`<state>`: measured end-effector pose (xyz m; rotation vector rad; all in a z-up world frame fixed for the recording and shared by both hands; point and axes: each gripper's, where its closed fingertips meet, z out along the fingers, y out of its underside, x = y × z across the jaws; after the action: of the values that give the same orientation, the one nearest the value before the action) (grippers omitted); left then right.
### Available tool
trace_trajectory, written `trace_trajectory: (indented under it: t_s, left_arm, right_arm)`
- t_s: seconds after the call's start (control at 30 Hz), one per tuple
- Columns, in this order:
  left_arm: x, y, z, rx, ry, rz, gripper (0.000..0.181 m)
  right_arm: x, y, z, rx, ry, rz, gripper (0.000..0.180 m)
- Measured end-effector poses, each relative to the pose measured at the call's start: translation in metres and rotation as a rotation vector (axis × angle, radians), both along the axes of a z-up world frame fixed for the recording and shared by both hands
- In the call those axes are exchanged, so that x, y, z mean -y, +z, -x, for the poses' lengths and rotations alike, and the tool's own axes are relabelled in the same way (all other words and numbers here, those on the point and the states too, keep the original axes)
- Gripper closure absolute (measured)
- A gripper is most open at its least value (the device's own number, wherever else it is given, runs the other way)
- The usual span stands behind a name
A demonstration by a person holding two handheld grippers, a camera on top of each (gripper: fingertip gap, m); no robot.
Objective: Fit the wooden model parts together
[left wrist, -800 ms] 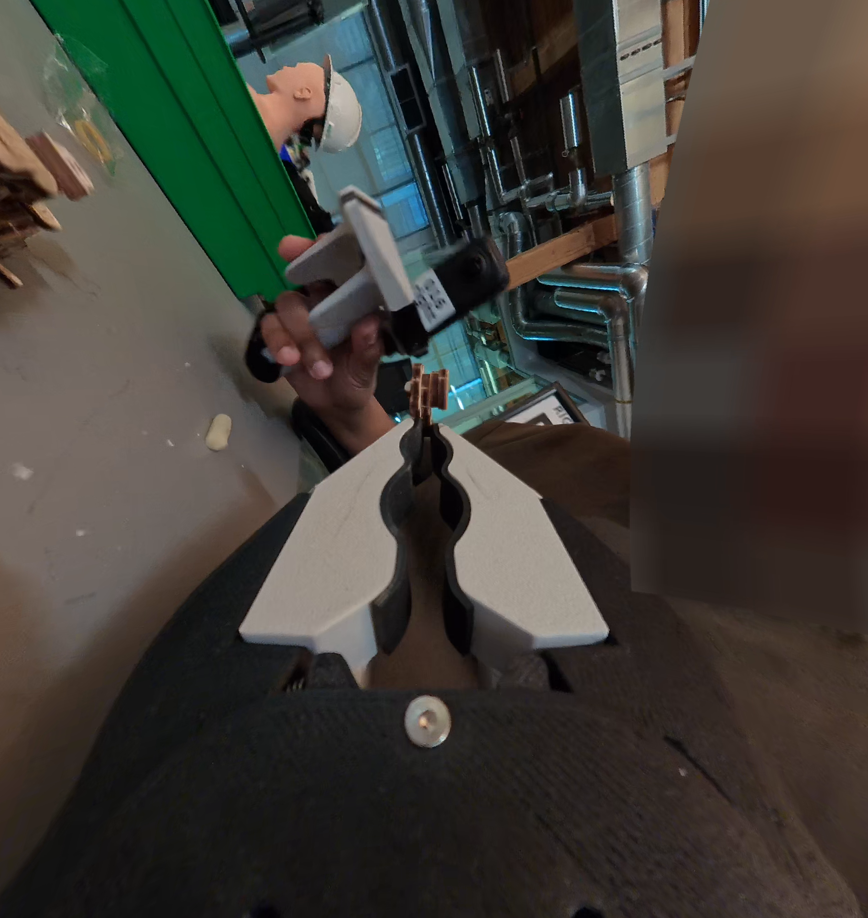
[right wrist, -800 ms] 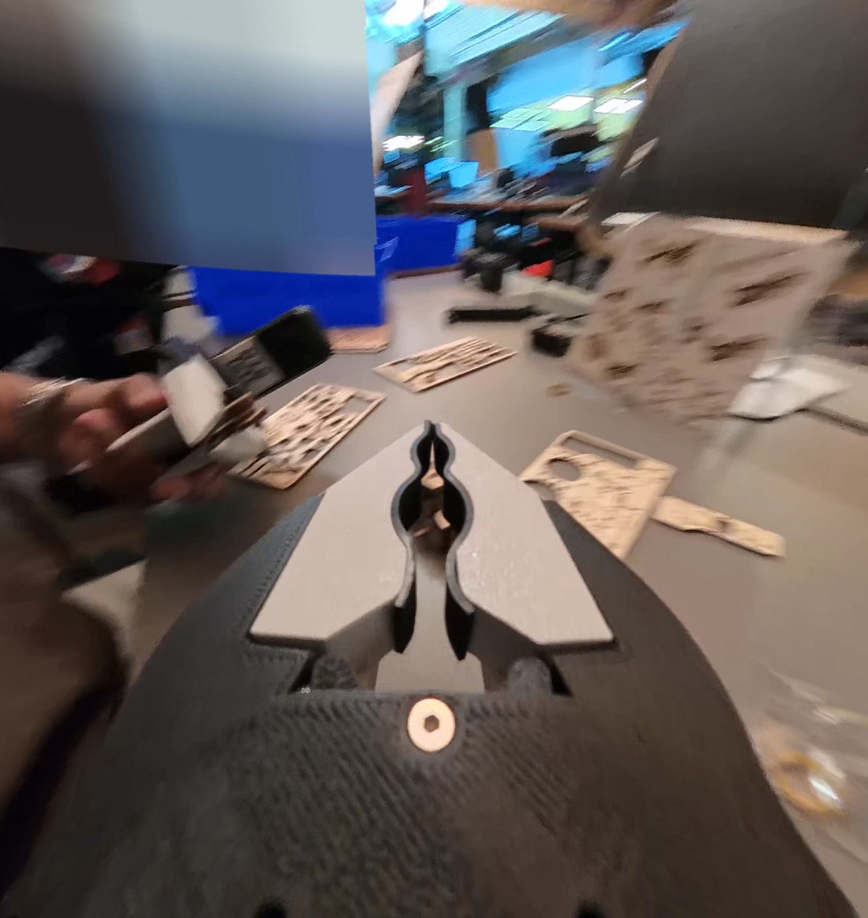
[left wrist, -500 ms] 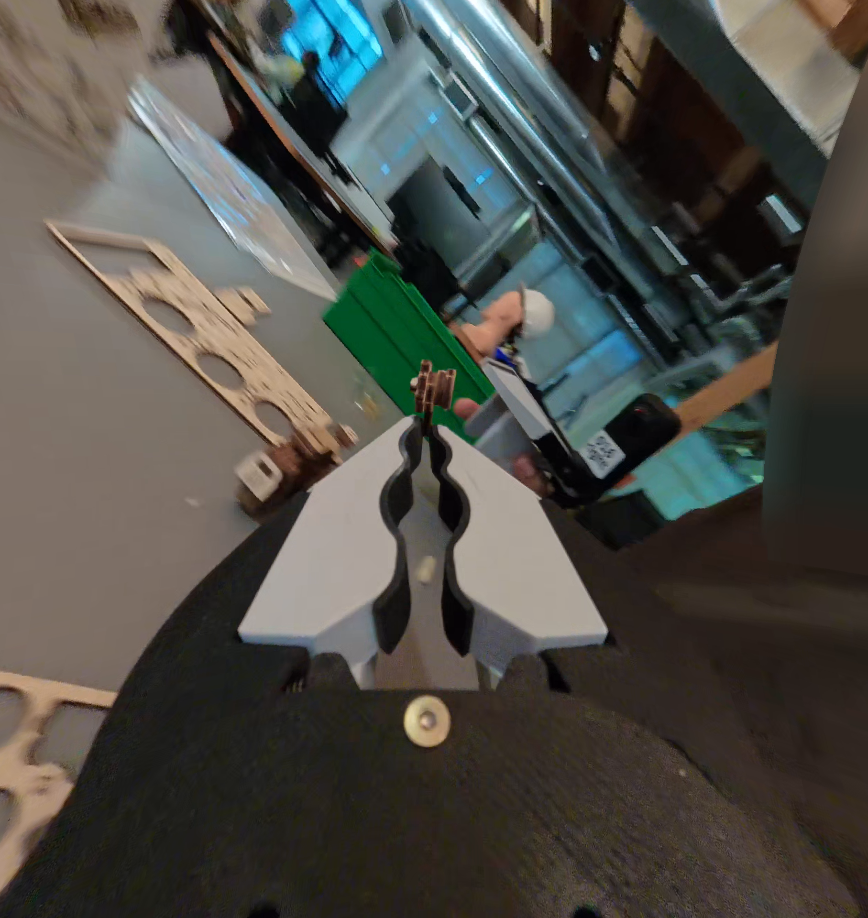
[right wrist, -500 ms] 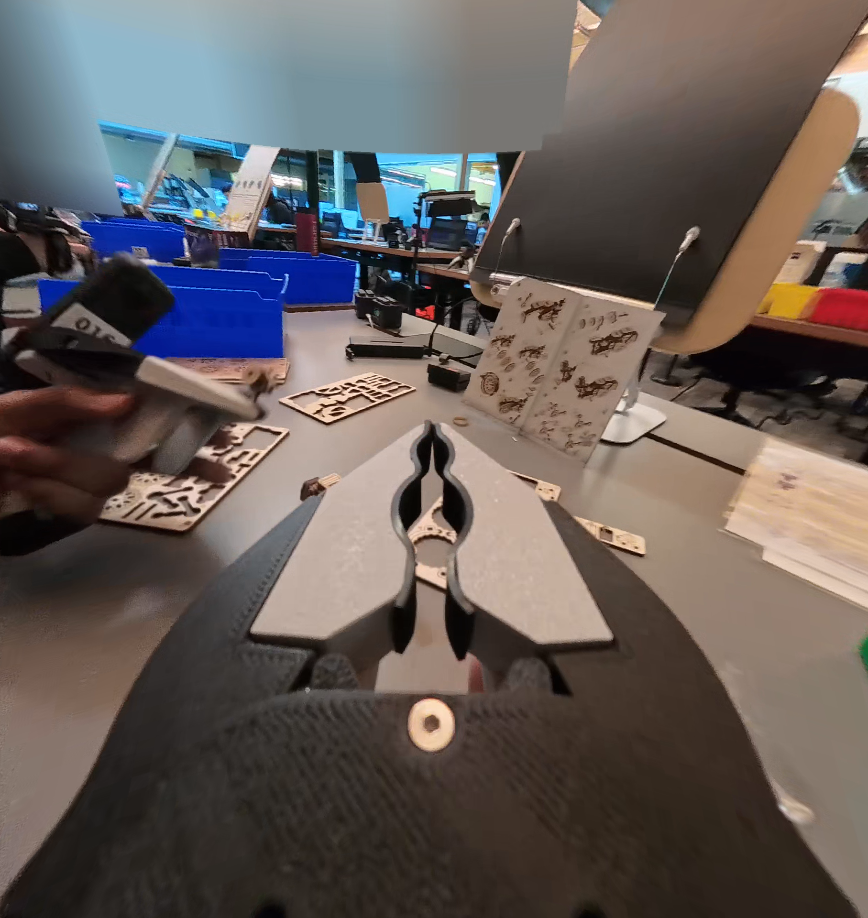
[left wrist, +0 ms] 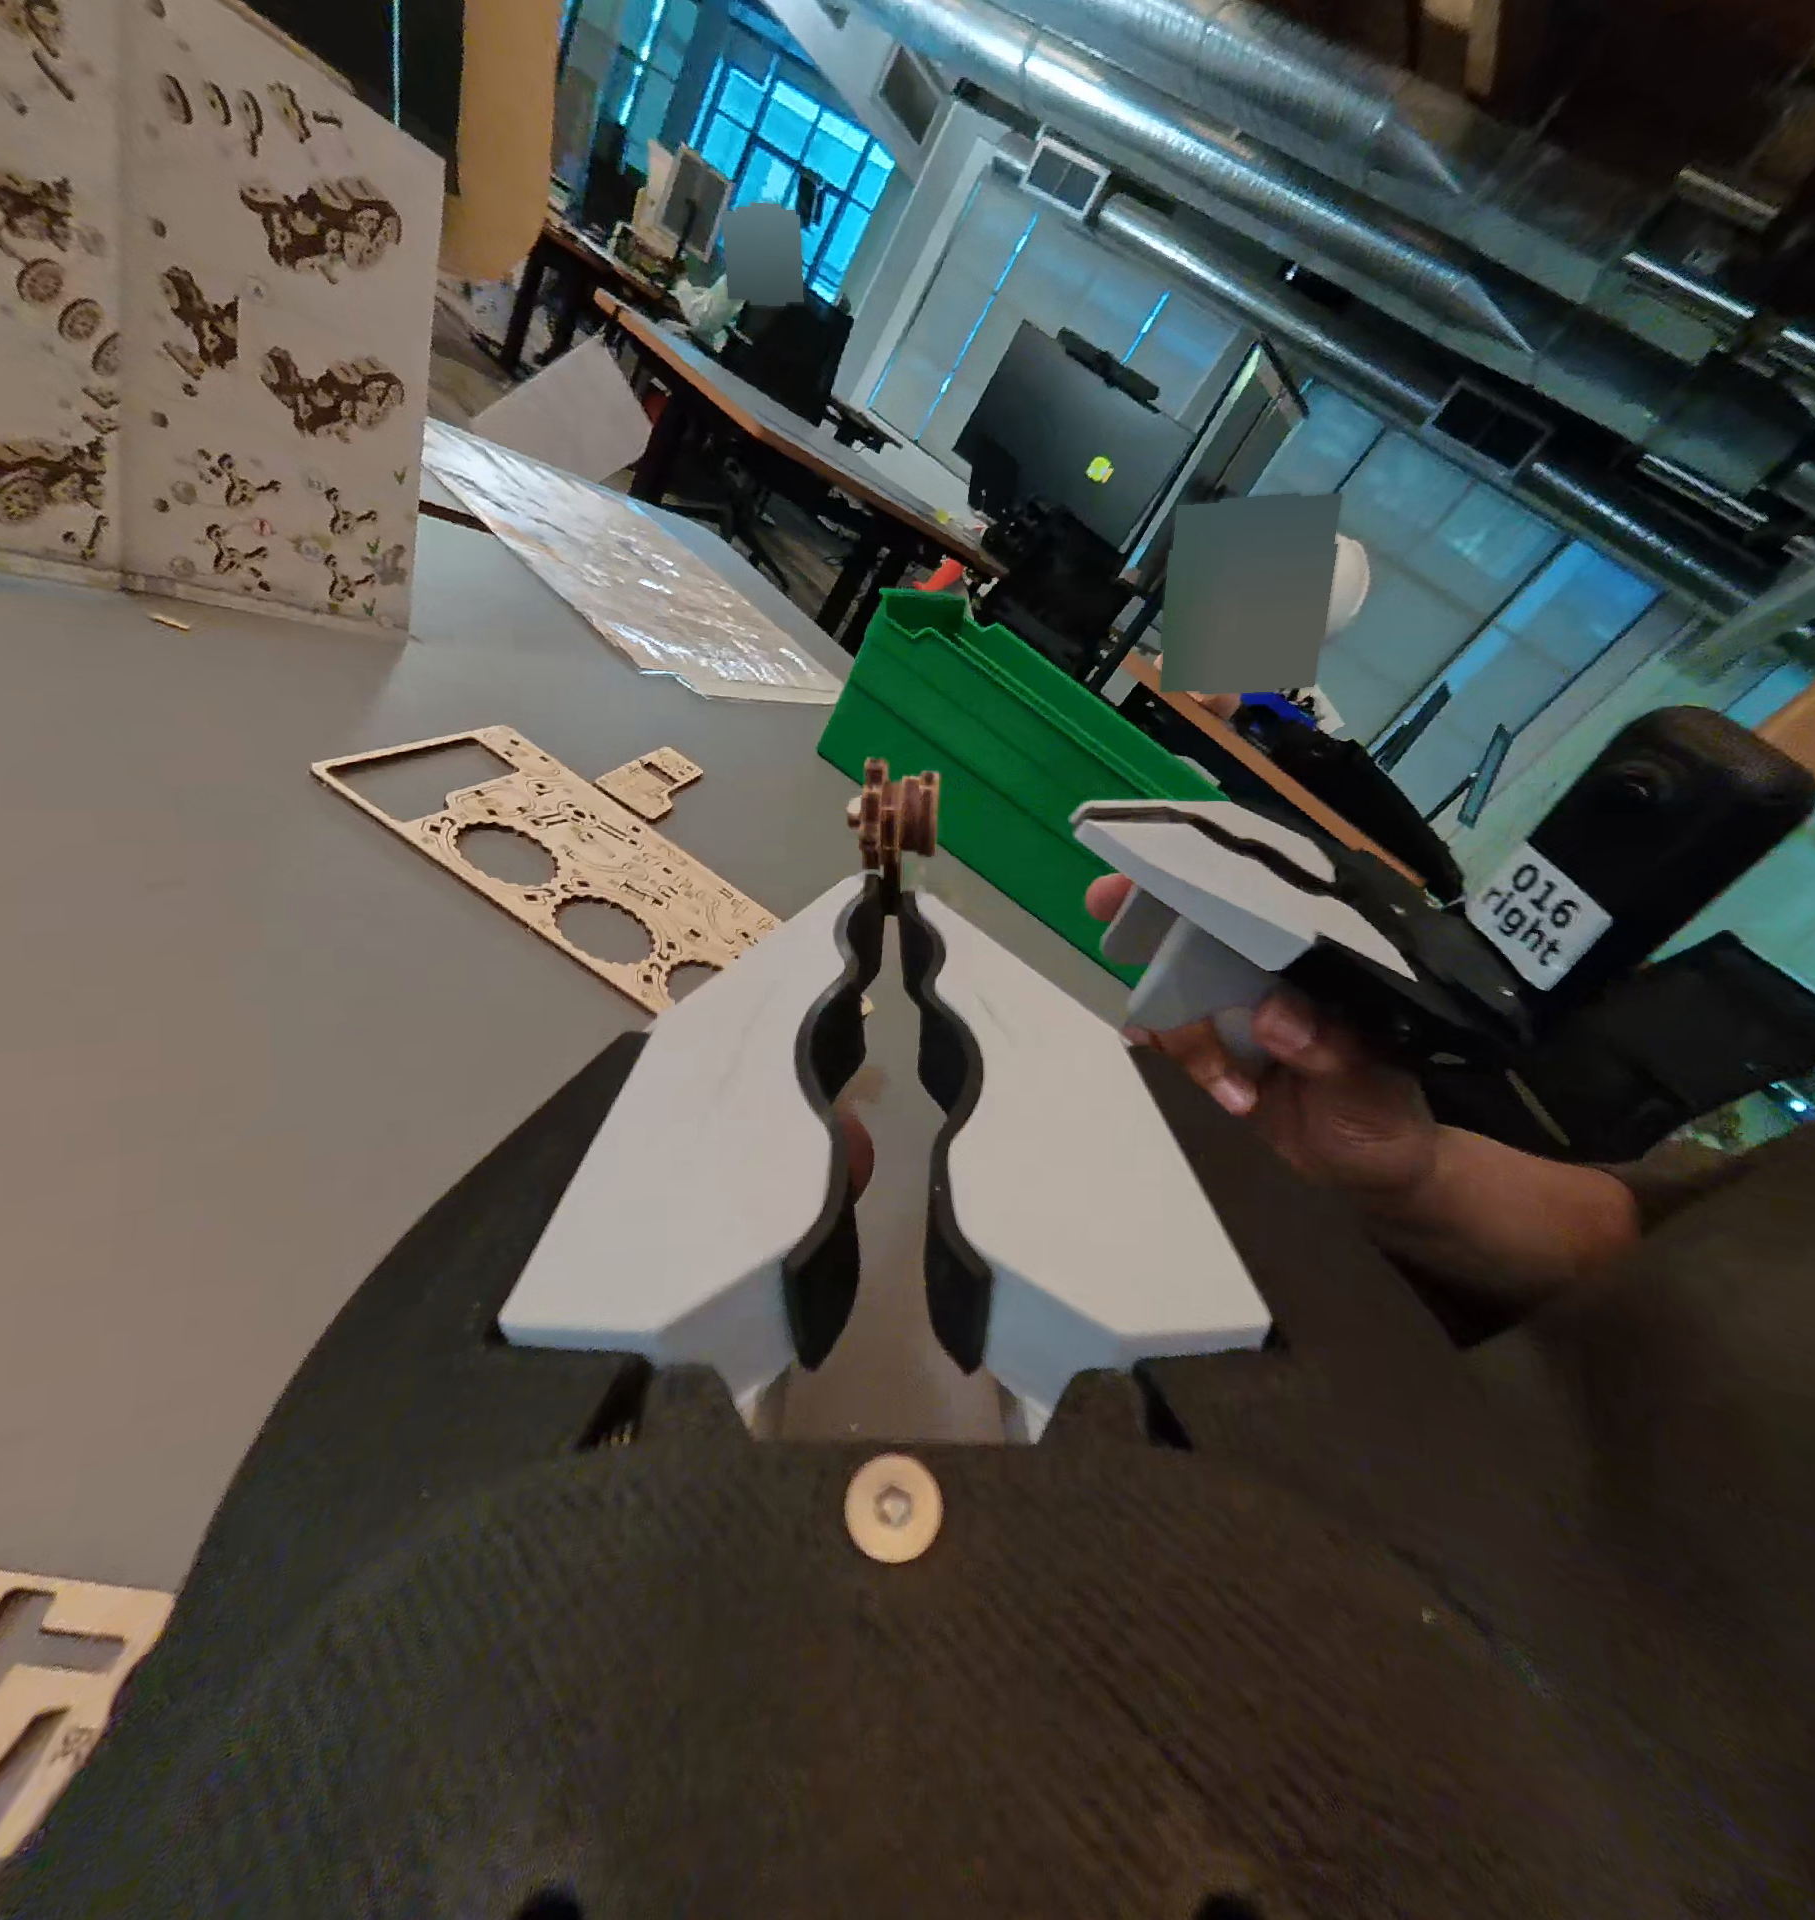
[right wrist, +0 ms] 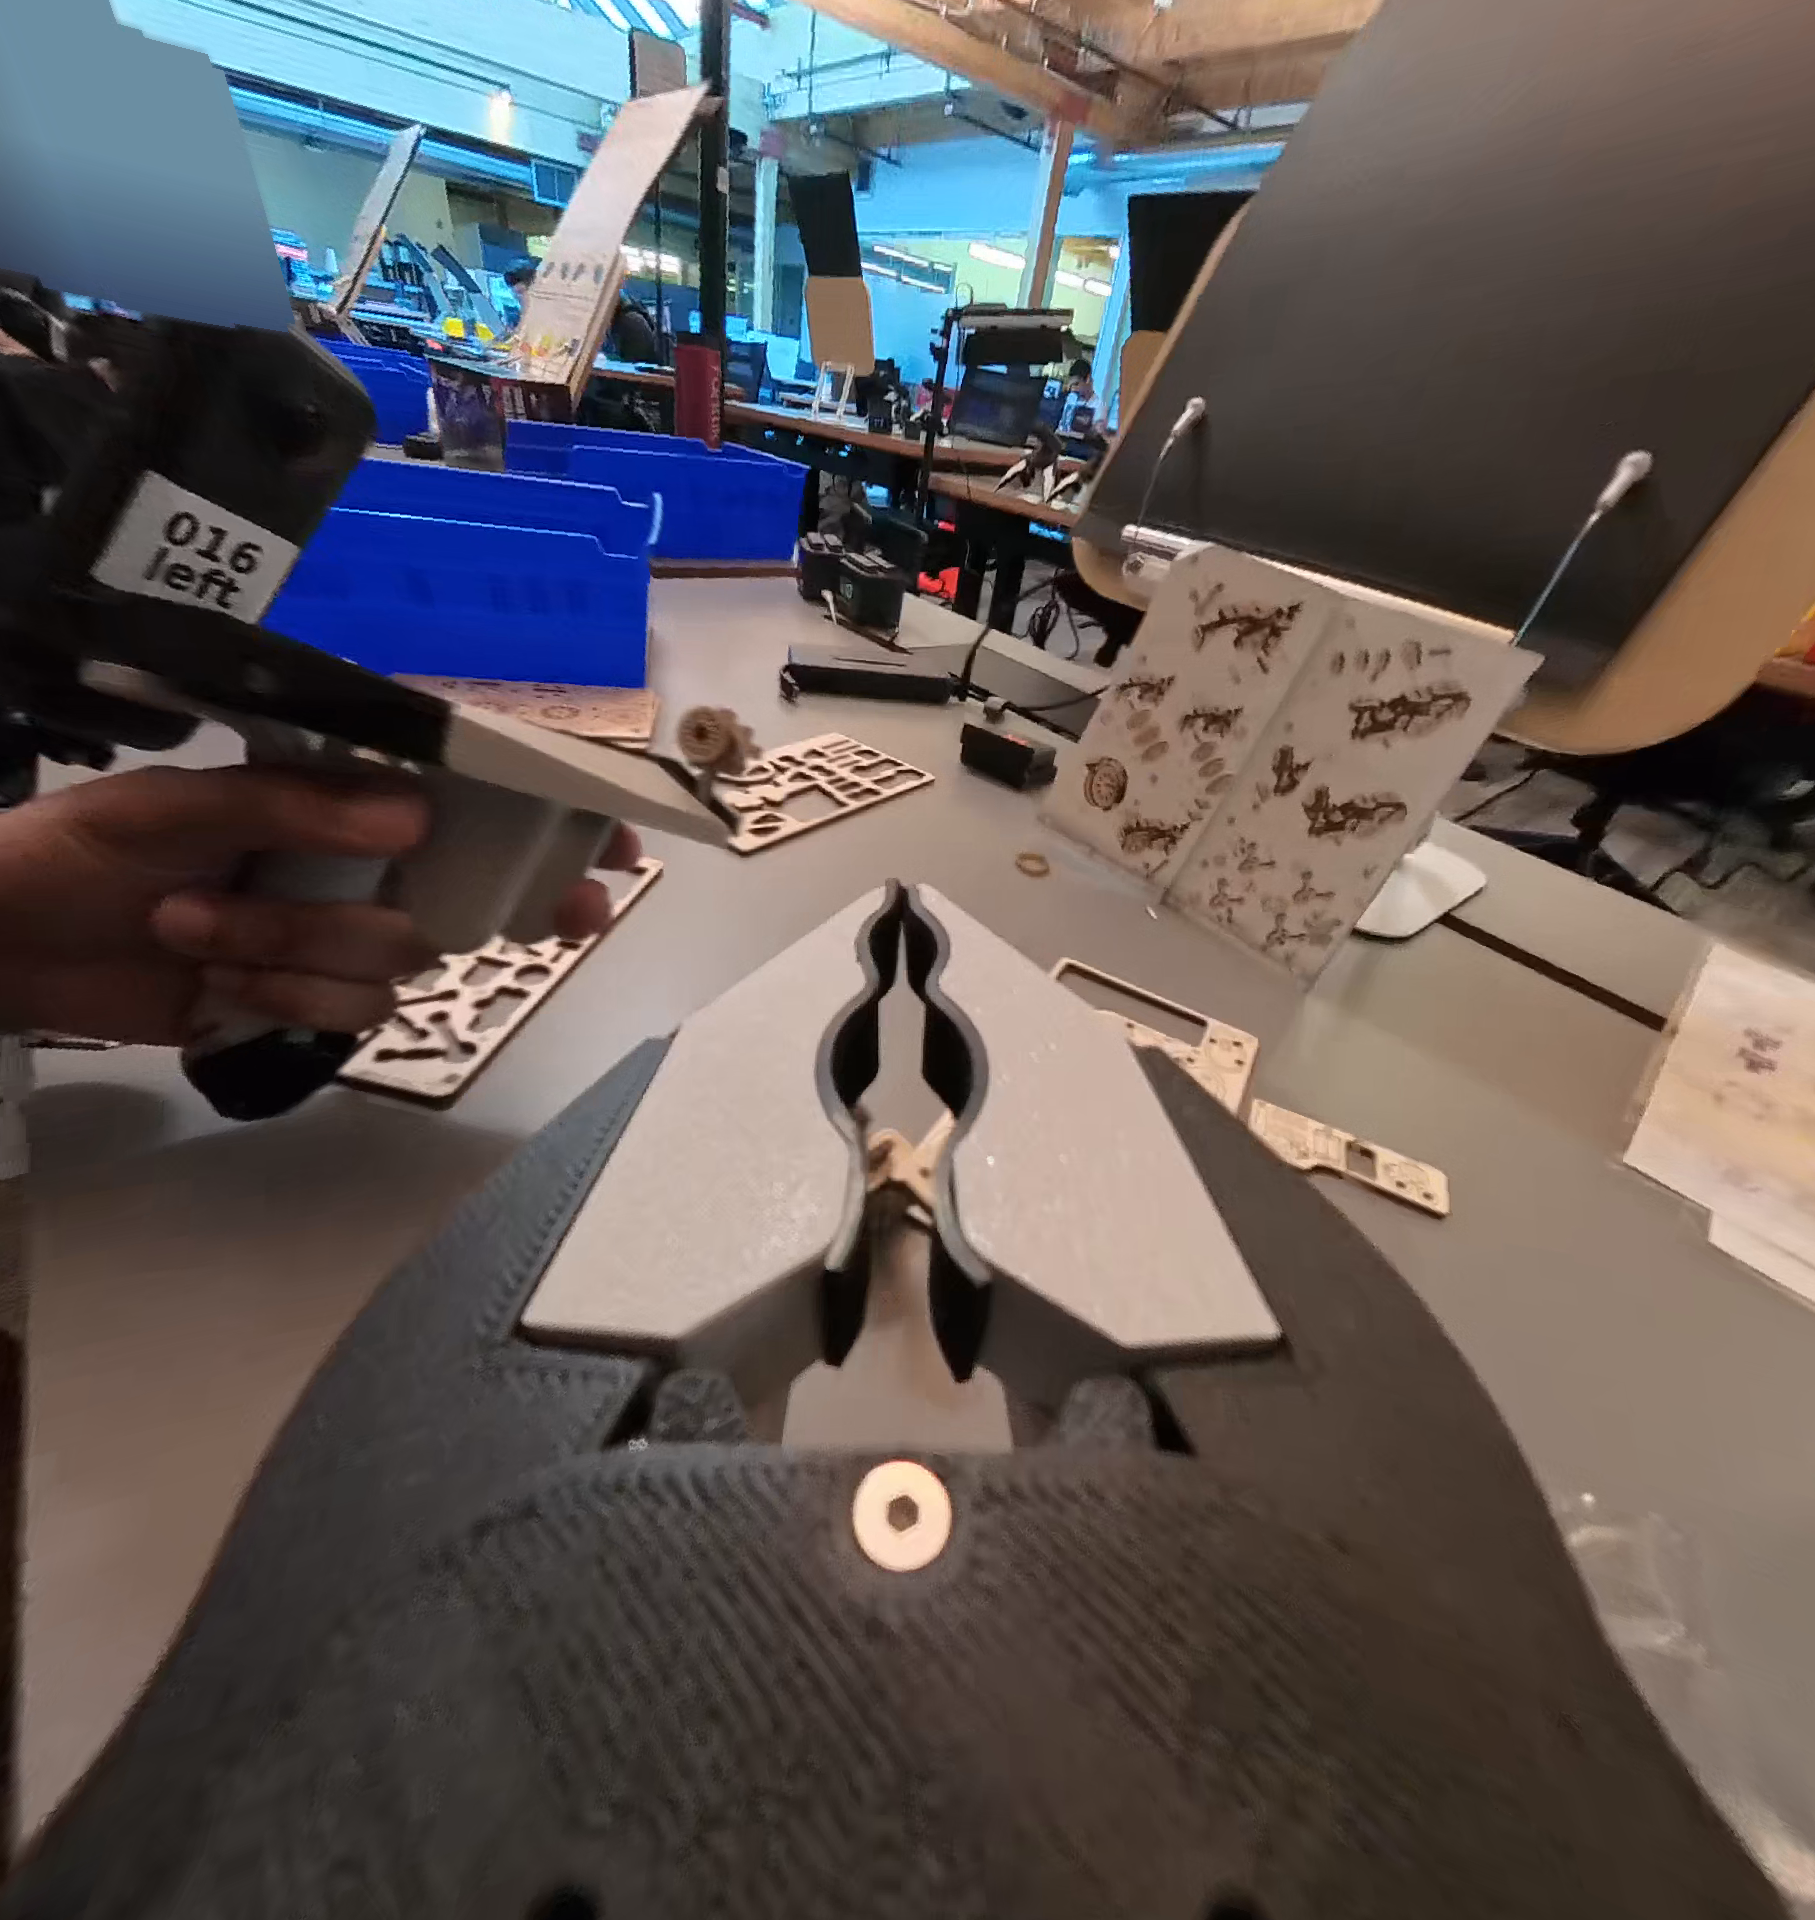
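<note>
My left gripper is shut on a small brown wooden gear assembly that sticks up from its tips. It is held in the air above the grey table. In the right wrist view the left gripper shows at the left, in a hand, with the gear piece at its tips. My right gripper has its tips shut, and a small pale wooden piece is pinched deeper between its jaws. In the left wrist view the right gripper is to the right of the gear, a short way apart.
Flat laser-cut wooden sheets lie on the table. A folded picture sheet stands at the back. A green bin, blue bins, papers and a small ring are around. Spacing between my two grippers at the tips: around 7 cm.
The left gripper has swung from facing the person to looking across the table, with the gear still in it. The right gripper has turned towards the table; both stay shut.
</note>
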<state>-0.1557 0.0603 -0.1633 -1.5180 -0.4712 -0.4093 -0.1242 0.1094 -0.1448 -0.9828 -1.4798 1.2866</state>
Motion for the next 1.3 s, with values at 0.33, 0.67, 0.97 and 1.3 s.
trace_trajectory:
  t_s: [0.33, 0.67, 0.97, 1.3]
  left_arm:
    - [-0.007, -0.002, -0.028, -0.083, -0.060, 0.033, 0.181]
    - [-0.014, -0.001, -0.033, -0.044, -0.114, 0.018, 0.181]
    - [-0.015, -0.004, -0.033, -0.044, -0.113, 0.034, 0.181]
    - [-0.008, -0.009, -0.019, 0.006, -0.058, 0.054, 0.181]
  right_arm:
    - [0.015, -0.009, -0.027, -0.015, 0.028, -0.107, 0.180]
    - [-0.015, -0.021, -0.024, 0.082, -0.047, 0.036, 0.180]
    - [-0.017, -0.032, -0.017, 0.156, 0.003, 0.131, 0.180]
    - [-0.006, -0.037, -0.010, 0.179, 0.071, 0.141, 0.180]
